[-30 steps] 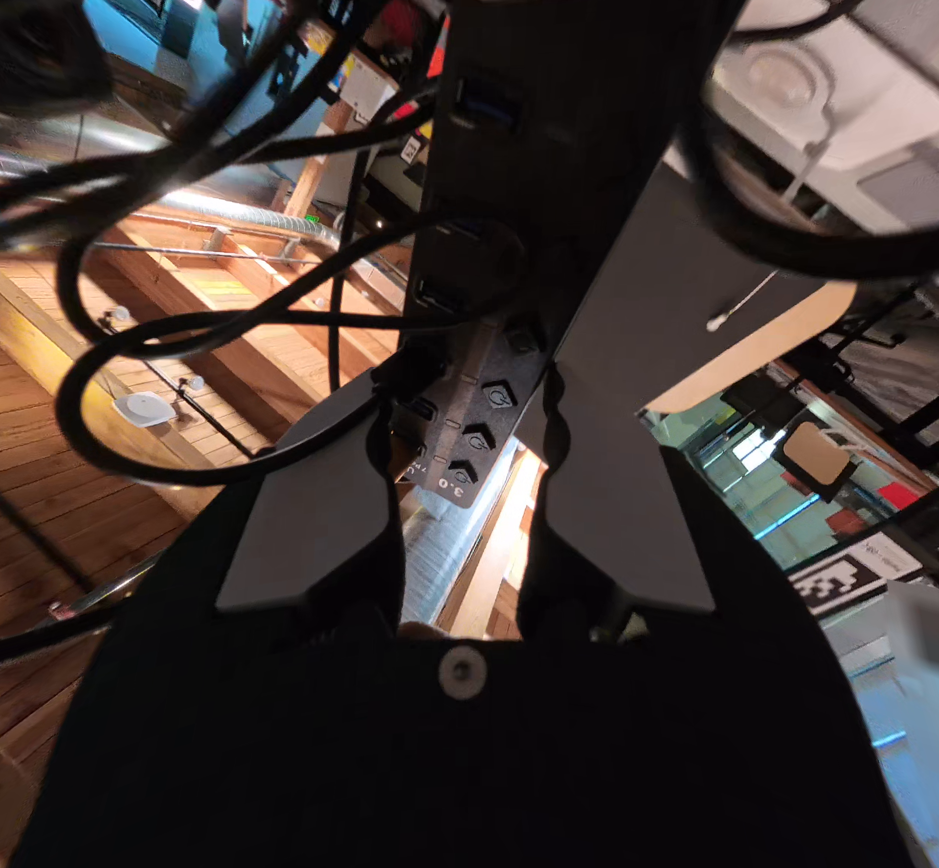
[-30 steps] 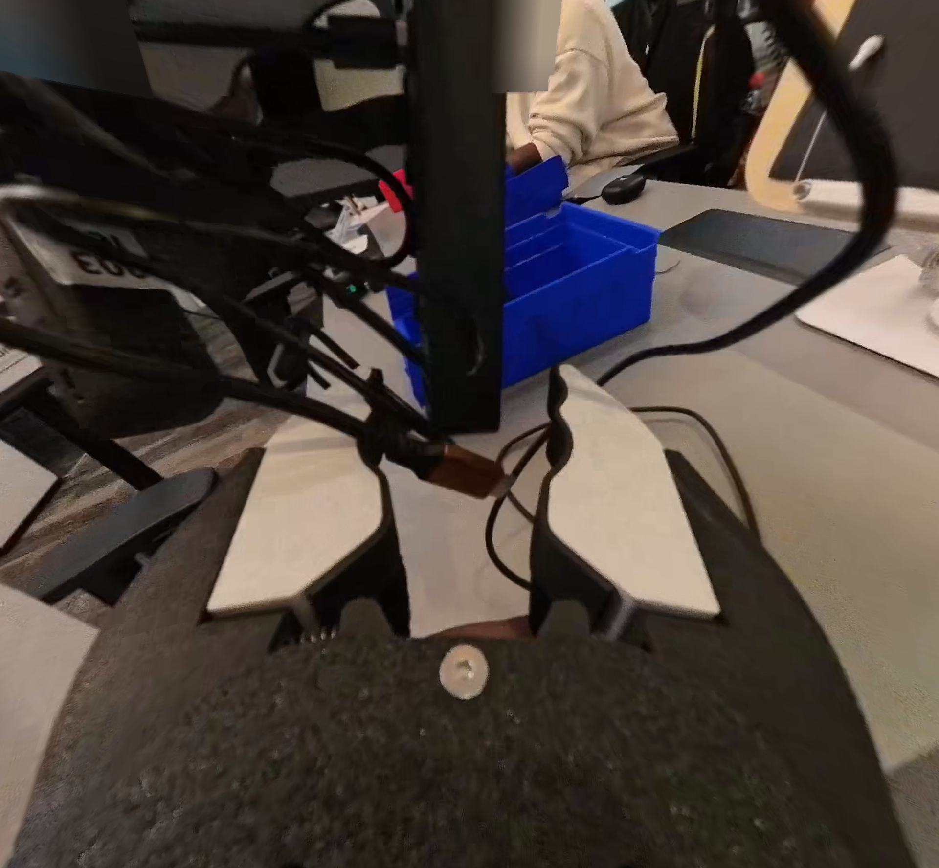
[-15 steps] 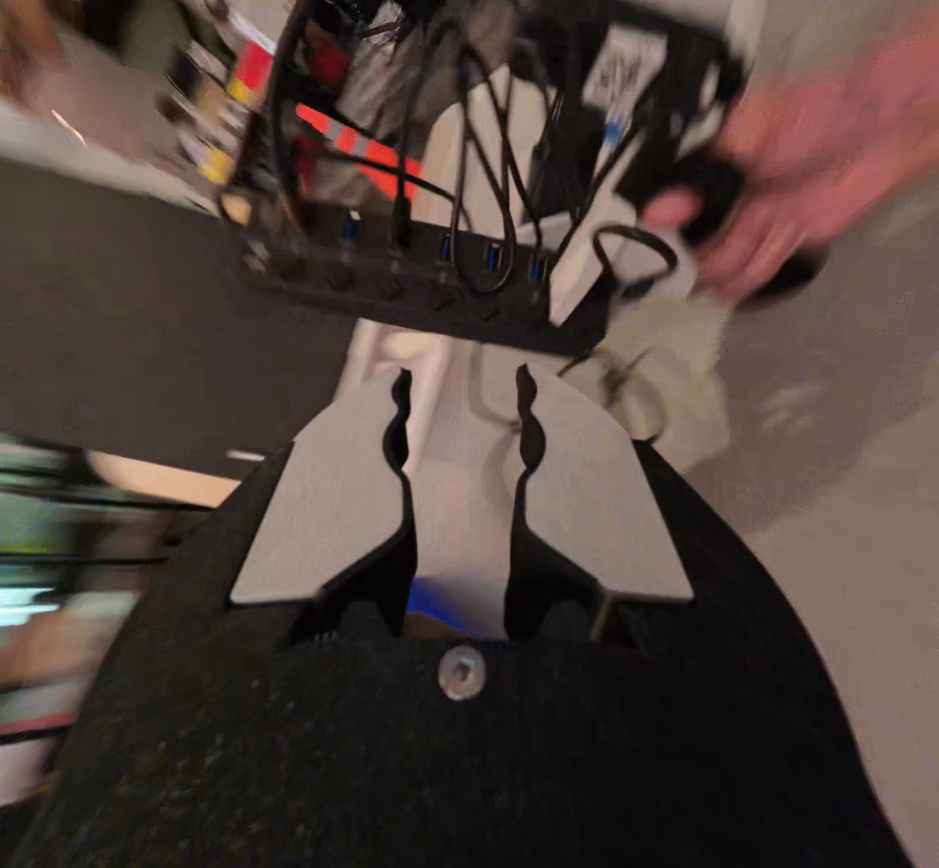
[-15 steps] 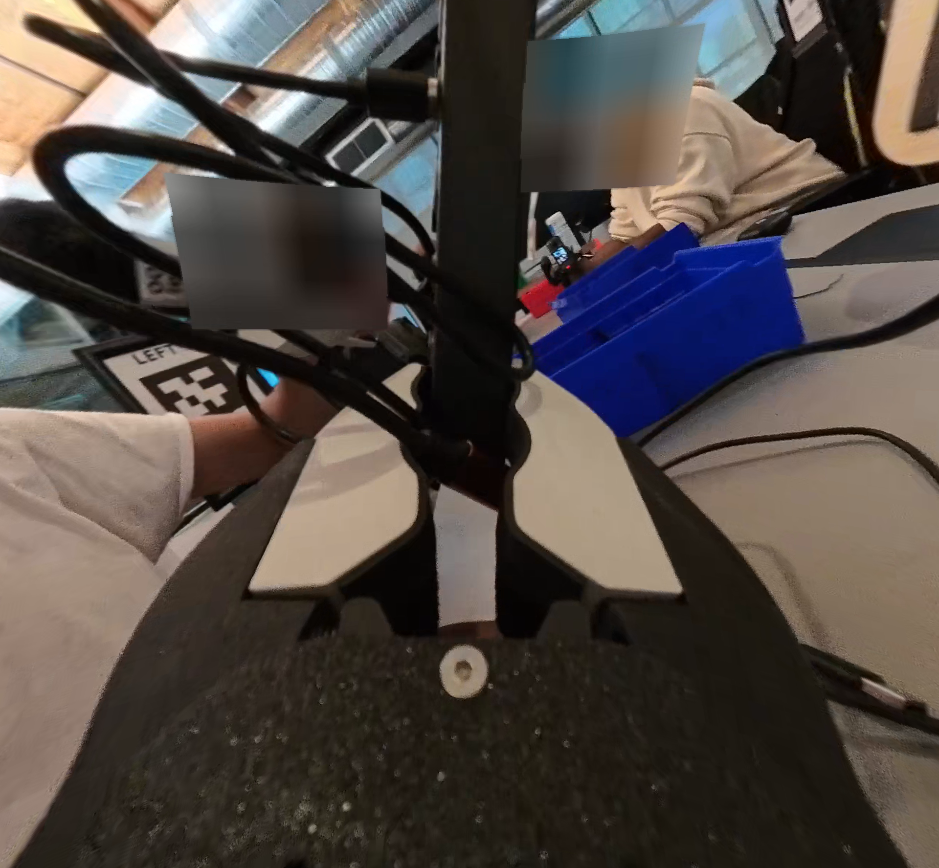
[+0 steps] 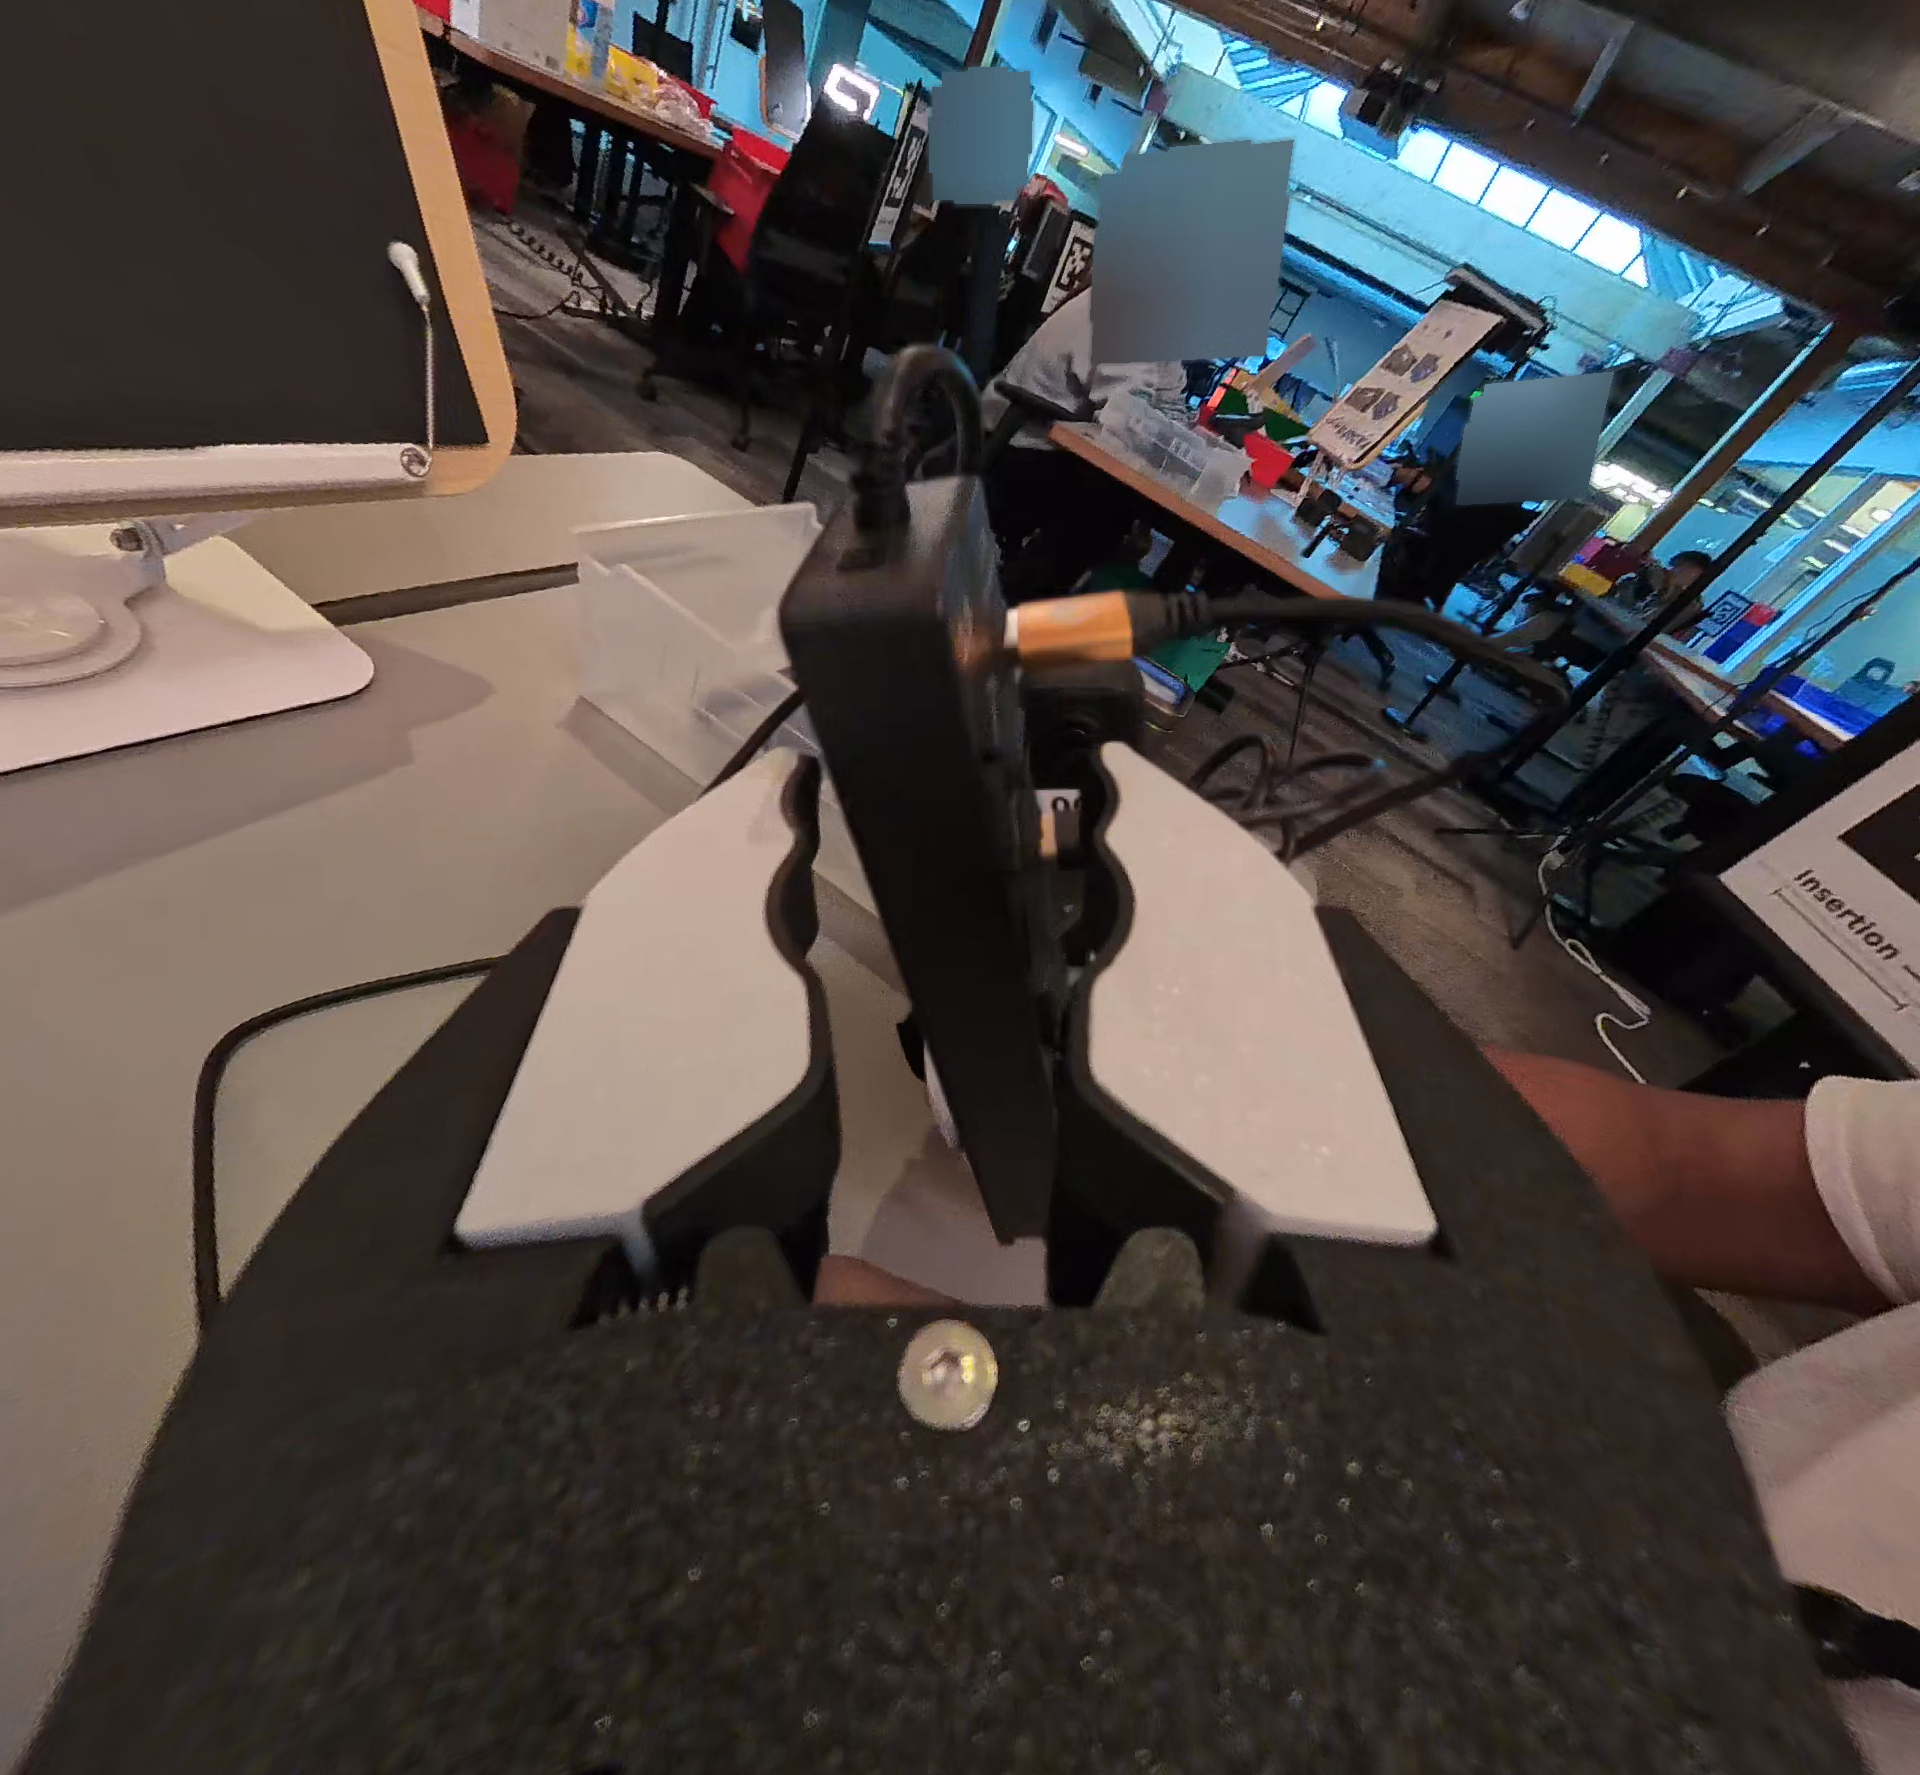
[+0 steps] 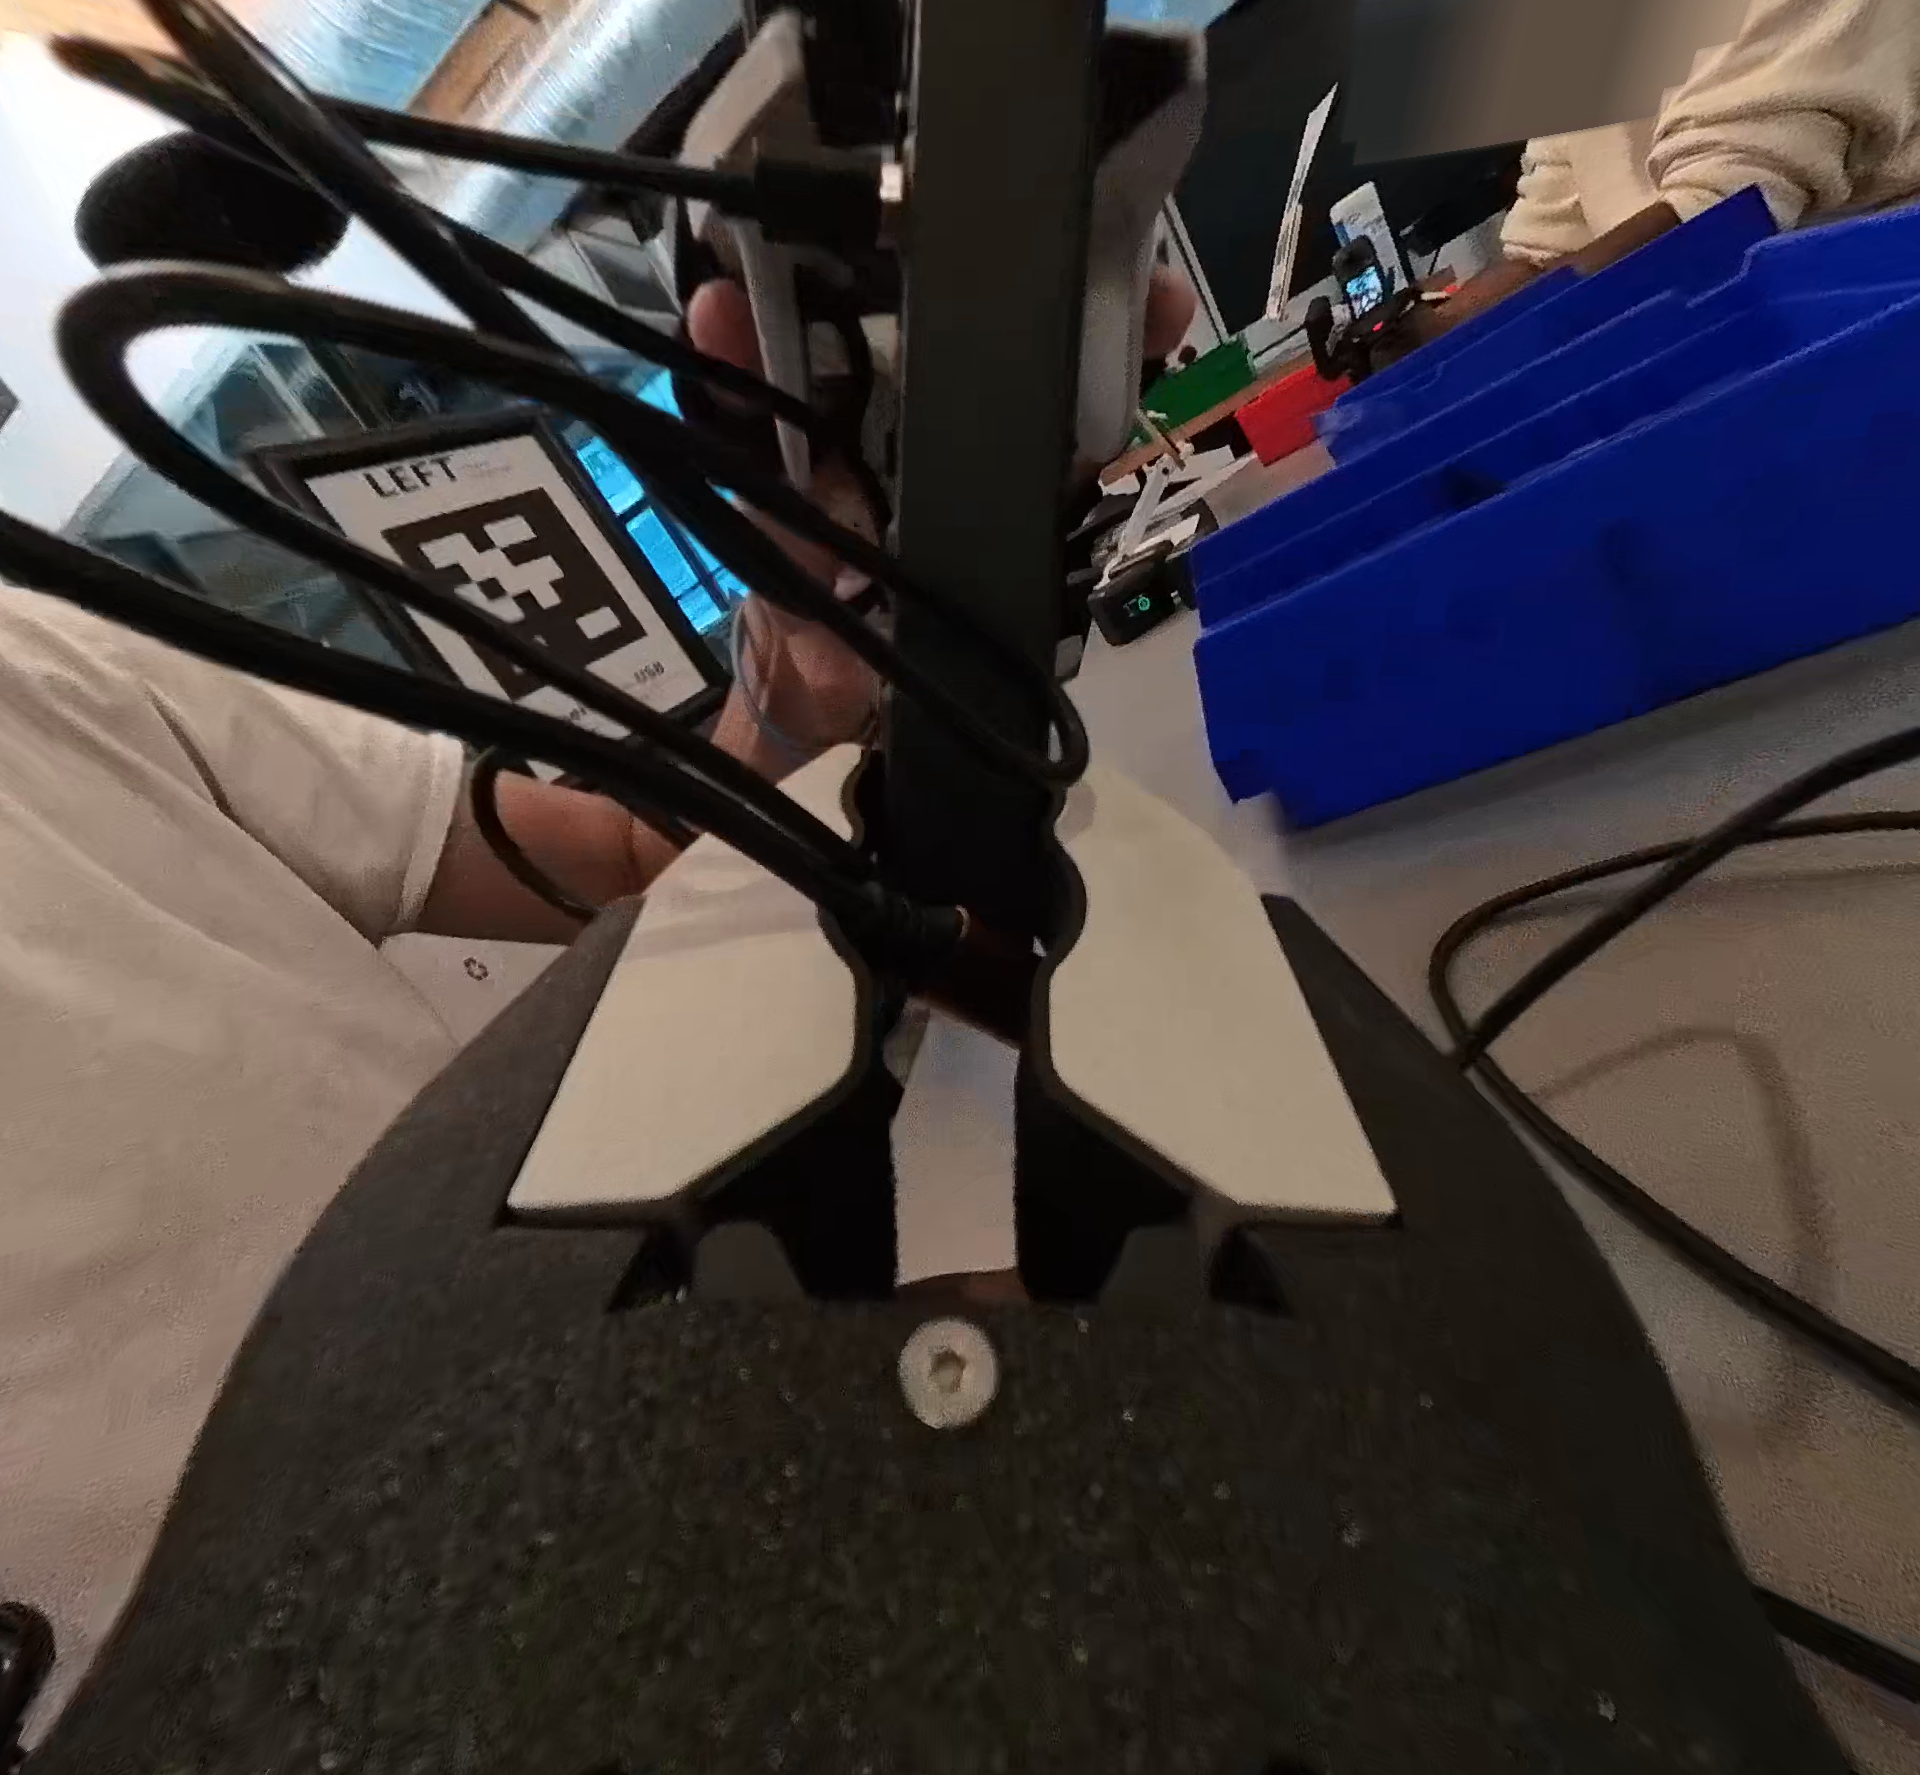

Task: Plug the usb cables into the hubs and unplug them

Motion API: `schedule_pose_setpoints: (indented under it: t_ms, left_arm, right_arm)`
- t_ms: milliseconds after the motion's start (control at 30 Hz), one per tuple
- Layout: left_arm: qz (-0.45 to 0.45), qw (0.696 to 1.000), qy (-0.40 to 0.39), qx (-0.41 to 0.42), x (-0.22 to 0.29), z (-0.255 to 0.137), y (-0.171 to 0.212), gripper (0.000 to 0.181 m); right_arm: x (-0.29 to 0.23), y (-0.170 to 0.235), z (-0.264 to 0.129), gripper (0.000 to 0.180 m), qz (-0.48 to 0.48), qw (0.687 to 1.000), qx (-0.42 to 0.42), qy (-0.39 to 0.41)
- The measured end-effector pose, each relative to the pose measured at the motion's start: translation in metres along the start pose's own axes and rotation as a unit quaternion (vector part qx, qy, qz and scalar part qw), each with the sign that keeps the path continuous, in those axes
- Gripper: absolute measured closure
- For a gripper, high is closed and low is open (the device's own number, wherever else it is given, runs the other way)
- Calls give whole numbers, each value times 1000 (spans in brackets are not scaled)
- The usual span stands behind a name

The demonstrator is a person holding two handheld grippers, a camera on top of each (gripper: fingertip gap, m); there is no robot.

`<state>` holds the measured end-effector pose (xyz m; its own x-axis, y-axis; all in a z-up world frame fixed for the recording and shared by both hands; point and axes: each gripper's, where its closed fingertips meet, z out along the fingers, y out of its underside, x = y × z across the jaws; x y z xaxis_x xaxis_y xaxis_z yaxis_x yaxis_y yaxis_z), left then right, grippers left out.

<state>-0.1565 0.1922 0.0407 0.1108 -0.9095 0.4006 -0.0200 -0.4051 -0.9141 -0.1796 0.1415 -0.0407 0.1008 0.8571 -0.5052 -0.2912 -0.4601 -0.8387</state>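
A black usb hub [image 5: 904, 665] stands upright between the fingers of my left gripper [image 5: 951, 769], which is shut on its near end. An orange-copper usb plug [image 5: 1070, 634] sits in the hub's side near the far end. In the right wrist view the hub [image 6: 987, 375] rises straight up. My right gripper [image 6: 966, 790] is closed around its lower end and pinches the copper plug [image 6: 966, 956] there. Several black cables [image 6: 416, 343] loop off to the left. The left gripper's white finger [image 6: 774, 302] and a hand show higher up the hub.
A dark board with a wooden rim [image 5: 208, 167] on a white stand [image 5: 156, 645] is at the left. A clear bin [image 5: 707, 613] stands behind the hub. Blue bins [image 6: 1558, 603] and a loose black cable [image 6: 1558, 894] lie on the grey table. People sit at tables beyond.
The left gripper was empty half a second ago and now has the hub between its fingers; its view swung down from the ceiling. The right gripper, open one second ago, has closed on the plug.
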Motion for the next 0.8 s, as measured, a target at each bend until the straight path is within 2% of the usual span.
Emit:
schedule_pose_setpoints:
  t_ms: [67,233,333,400,433,533,600,667,767,800]
  left_arm:
    - [1,1000,-2,-15,-1,3,8,146]
    - [-33,999,3,-13,-6,6,12,152]
    - [-9,1000,-18,-10,-13,3,8,154]
    - [31,997,-63,-27,-26,-1,8,154]
    - [52,994,-91,-36,-33,-5,8,154]
    - [70,984,-159,-47,-57,-14,9,154]
    - [81,976,-197,-54,-70,-16,14,154]
    - [96,968,-223,-65,-78,-14,23,154]
    - [96,970,-215,-66,-76,-3,37,154]
    - [93,972,-205,-70,-73,2,43,154]
  right_arm:
    - [0,7,5,154,-6,1000,-17,0]
    - [5,8,6,152,2,1000,-13,15]
    - [24,3,-1,143,-19,995,-19,99]
    - [31,-7,-15,123,-55,985,-26,159]
    - [31,-17,-24,120,-76,980,-25,183]
    - [12,-45,-43,123,-165,958,-35,232]
    - [6,-52,-47,122,-218,931,-78,283]
    - [1,-67,-44,119,-245,903,-79,344]
    - [-4,-86,-32,133,-203,894,-3,399]
    - [0,-85,-25,132,-177,895,16,409]
